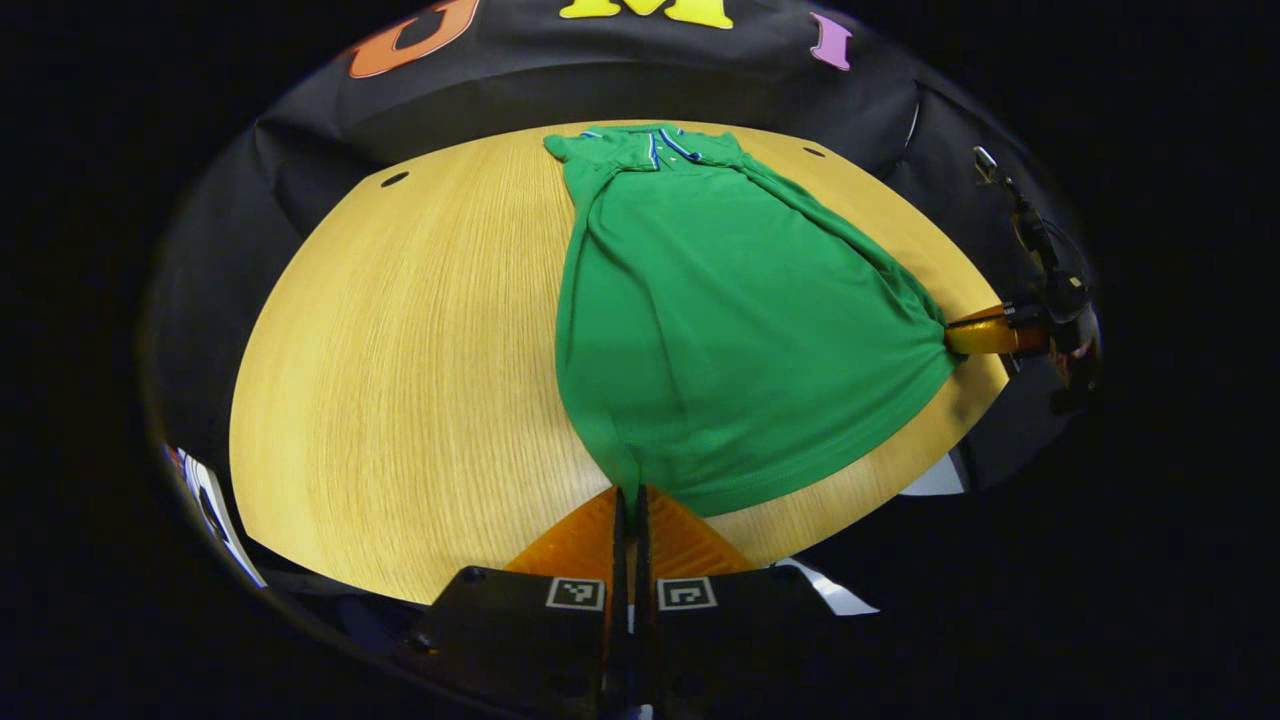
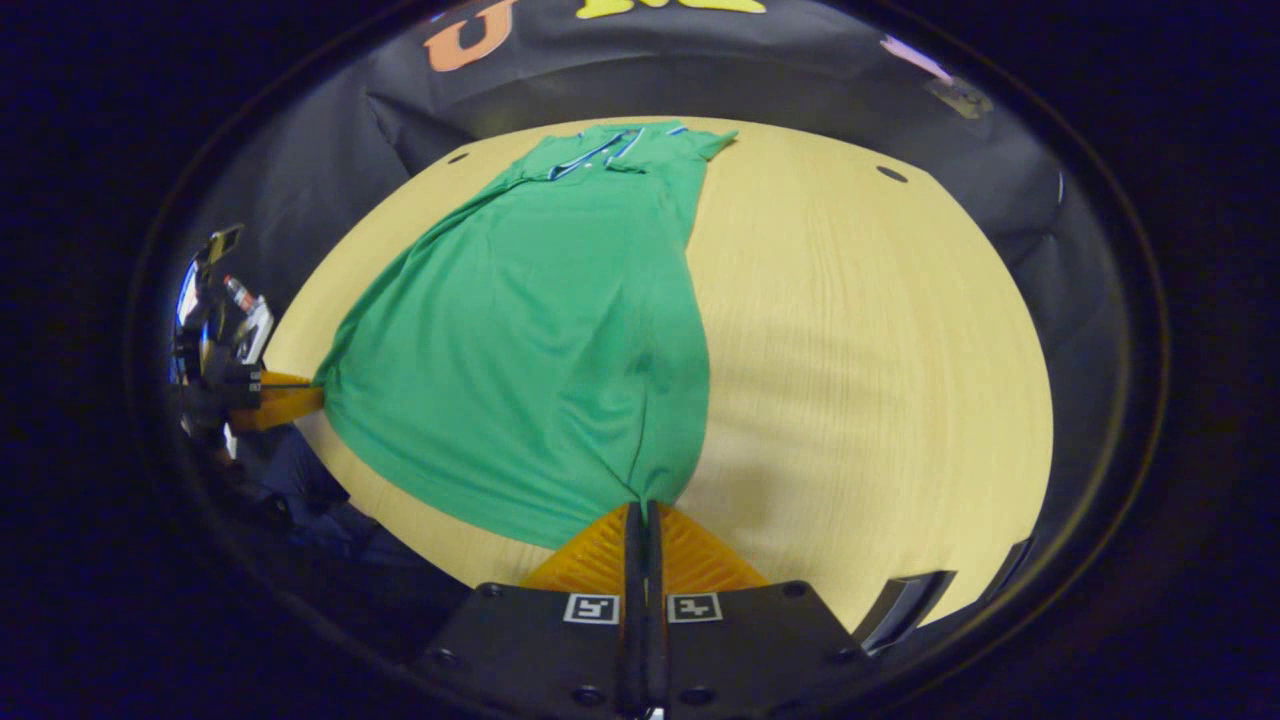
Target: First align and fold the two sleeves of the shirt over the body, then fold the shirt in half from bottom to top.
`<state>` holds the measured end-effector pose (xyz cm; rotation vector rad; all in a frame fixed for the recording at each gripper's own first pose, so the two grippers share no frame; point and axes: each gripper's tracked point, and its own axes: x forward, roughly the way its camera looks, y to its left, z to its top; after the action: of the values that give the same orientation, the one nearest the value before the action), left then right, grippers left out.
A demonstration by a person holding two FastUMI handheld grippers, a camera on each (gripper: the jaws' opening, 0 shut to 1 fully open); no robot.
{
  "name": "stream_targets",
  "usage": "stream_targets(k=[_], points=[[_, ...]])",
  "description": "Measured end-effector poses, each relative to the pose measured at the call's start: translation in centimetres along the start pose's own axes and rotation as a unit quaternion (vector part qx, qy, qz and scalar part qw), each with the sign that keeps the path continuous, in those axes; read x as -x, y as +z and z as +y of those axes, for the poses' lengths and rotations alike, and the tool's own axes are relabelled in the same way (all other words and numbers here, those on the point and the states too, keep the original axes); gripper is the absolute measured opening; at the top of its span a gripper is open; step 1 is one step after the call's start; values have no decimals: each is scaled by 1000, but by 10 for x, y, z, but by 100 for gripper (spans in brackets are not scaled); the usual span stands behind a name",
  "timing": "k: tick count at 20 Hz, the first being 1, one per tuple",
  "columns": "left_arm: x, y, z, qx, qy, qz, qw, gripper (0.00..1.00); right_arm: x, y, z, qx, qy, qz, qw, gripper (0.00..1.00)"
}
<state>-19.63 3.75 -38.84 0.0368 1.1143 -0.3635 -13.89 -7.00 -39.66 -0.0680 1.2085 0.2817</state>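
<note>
The left gripper [image 1: 630, 500] sits at the near edge of the tabletop [image 1: 400, 350], its jaws pressed together on the bottom left corner of the green shirt [image 1: 720, 320] – the cloth gathers into a point between them. The shirt lies lengthwise on the light wooden tabletop, collar [image 1: 660, 145] at the far end by the black cloth wall, sleeves folded in over the body, hem nearest the person. At the other bottom corner the right gripper [image 2: 643, 515] has its jaws closed on the hem as well – the fabric is drawn taut between the two corners
</note>
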Motion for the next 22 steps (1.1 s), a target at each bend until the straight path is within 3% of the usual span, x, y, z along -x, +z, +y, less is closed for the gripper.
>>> stream_targets(k=[10,12,13,22], points=[[38,45,4,-7,-14,-38,999,4,39,45,7,-35,38,-46,998,5],[43,65,9,-3,-12,-54,998,4,47,64,7,-54,49,-61,995,0],[43,75,8,6,-18,-60,998,4,51,72,6,-60,54,-66,995,5],[61,191,19,39,-33,-144,988,4,78,165,-2,-80,73,-118,987,3]])
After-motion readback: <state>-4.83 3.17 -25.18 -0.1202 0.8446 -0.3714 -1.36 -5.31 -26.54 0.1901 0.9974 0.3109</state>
